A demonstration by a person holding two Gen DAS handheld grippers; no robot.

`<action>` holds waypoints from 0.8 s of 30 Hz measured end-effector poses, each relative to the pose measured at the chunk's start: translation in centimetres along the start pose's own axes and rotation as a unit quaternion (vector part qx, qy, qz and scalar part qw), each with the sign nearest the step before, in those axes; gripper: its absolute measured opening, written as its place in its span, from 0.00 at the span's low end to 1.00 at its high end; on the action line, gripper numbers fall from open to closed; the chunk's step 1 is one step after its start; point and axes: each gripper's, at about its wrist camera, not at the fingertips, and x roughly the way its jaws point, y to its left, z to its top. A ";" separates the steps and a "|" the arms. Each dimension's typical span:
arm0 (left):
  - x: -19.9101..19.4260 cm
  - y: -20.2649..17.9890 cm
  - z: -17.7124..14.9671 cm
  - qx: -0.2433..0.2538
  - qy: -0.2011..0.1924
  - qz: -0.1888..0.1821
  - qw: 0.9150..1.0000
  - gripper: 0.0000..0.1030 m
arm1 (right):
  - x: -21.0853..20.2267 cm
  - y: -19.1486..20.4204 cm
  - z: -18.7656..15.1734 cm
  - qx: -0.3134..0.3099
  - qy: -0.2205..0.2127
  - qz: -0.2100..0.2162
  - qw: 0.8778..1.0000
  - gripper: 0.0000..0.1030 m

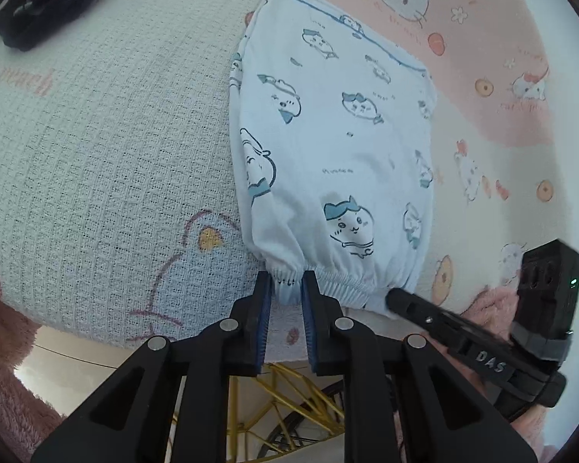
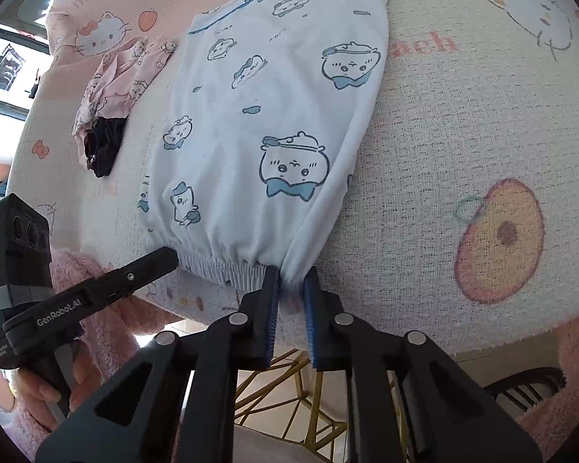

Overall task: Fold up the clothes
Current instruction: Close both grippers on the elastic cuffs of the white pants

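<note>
Clearly, "GenRobot.AI"-marked left claw [image 1: 285,281] and "DAS"-marked right claw [image 2: 292,281] pinch the shorts' [image 1: 328,135] waistband.

Gripper fingers are covering the pajama [image 1: 328,146] waistband corners. Frame edges are cutting off a dark garment [image 1: 38,4]. Small print on the pajama is blurring.

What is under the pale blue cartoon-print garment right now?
The pale blue cartoon-print garment lies on a white waffle-weave blanket with peach and kitten prints. Anything beneath its middle is covered. Left gripper and right gripper pinch its elastic band.
</note>
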 end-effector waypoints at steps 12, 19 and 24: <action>-3.0 -1.0 -0.3 0.014 -0.027 -0.017 0.999 0.14 | -4.4 2.9 -1.9 -0.070 -0.081 -0.012 0.994 0.08; -4.8 -0.2 -1.9 0.000 -0.018 -0.040 0.999 0.08 | -6.2 1.5 -3.0 -0.041 -0.067 0.019 0.997 0.08; -4.7 1.9 -2.6 -0.029 0.004 -0.058 0.998 0.04 | -6.6 0.5 -3.8 -0.026 -0.047 0.024 0.998 0.08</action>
